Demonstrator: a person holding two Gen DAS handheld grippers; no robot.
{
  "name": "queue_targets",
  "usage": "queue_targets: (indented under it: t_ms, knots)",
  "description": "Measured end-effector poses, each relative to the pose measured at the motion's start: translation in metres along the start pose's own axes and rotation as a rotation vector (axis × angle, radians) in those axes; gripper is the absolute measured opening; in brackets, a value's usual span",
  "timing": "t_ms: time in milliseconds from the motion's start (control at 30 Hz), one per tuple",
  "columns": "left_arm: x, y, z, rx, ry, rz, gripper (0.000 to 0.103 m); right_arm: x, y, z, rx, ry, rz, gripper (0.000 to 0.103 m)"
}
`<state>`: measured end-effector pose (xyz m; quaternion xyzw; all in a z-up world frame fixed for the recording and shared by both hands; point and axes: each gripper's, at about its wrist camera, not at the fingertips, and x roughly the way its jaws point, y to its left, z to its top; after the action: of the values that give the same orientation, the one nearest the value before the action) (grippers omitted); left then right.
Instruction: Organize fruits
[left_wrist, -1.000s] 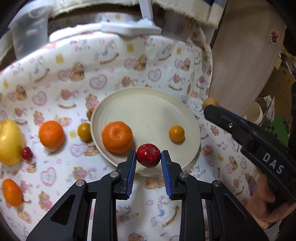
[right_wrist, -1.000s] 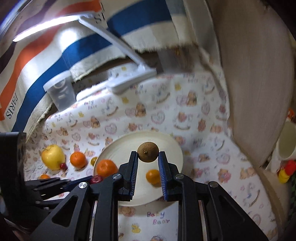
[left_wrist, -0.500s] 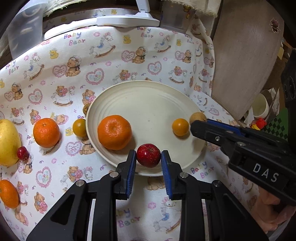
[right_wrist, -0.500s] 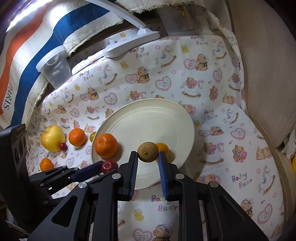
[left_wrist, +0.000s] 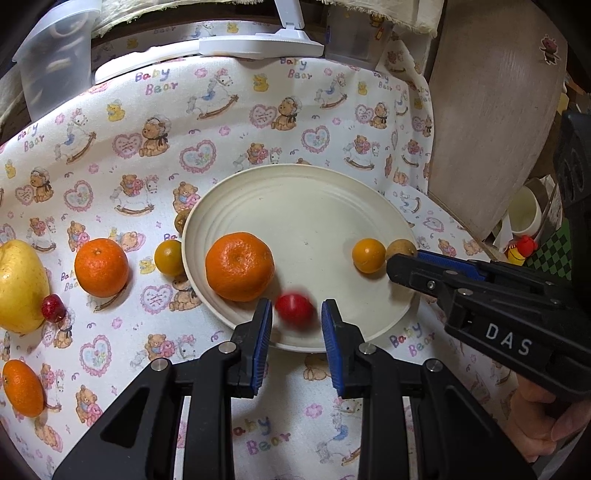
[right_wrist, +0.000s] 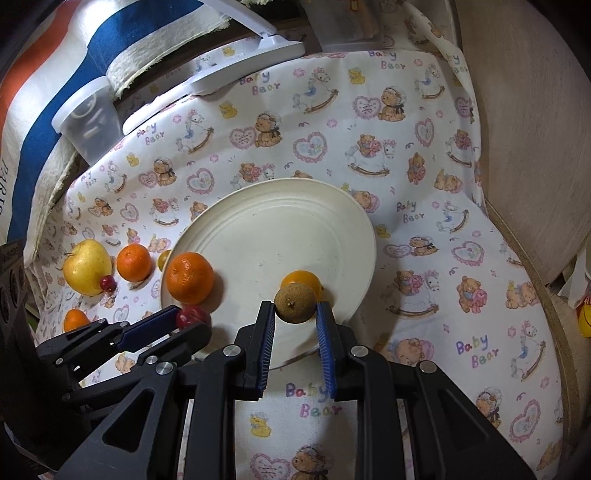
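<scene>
Two small fruits at the plate's near rim

The left claw (left_wrist: 295, 321) stood barely parted over the plate (left_wrist: 306, 206); the red fruit (left_wrist: 294, 308) showed blurred between its pads, seemingly touching neither. The right claw (right_wrist: 295, 314) gripped the brown fruit (right_wrist: 295, 305) just above the plate, right in front of the small orange (right_wrist: 301, 280). That fruit would likely roll, so it was best set low on bare plate and released slowly.
</scene>
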<state>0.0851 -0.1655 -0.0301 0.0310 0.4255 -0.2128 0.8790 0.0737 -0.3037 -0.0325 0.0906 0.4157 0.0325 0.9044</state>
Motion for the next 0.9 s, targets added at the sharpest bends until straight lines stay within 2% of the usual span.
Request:
queue_targets:
  t_ms: [100,433,667,733,833,900]
  knots:
    - [-0.005,0.002,0.001,-0.006,-0.021,0.002,0.035,0.002,-0.001,0.001,0.006,0.012,-0.005,0.024]
    - [-0.027,0.004,0.006,0.027,-0.124,0.053,0.049,-0.008,-0.001,0.002,0.005,-0.027,-0.020,0.025]
    - [-0.051,0.004,0.009,0.055,-0.215,0.074,0.050,-0.017,0.002,0.003,0.000,-0.063,0.007,0.025]
    - [-0.063,0.007,0.010,0.045,-0.258,0.091,0.052,-0.023,0.005,0.003,-0.001,-0.097,0.025,0.025]
    - [-0.083,0.014,0.008,0.031,-0.312,0.112,0.054,-0.039,0.015,0.001,-0.056,-0.211,-0.021,0.025]
    - [-0.100,0.020,0.005,0.041,-0.357,0.138,0.056,-0.048,0.019,0.000,-0.072,-0.251,-0.005,0.025]
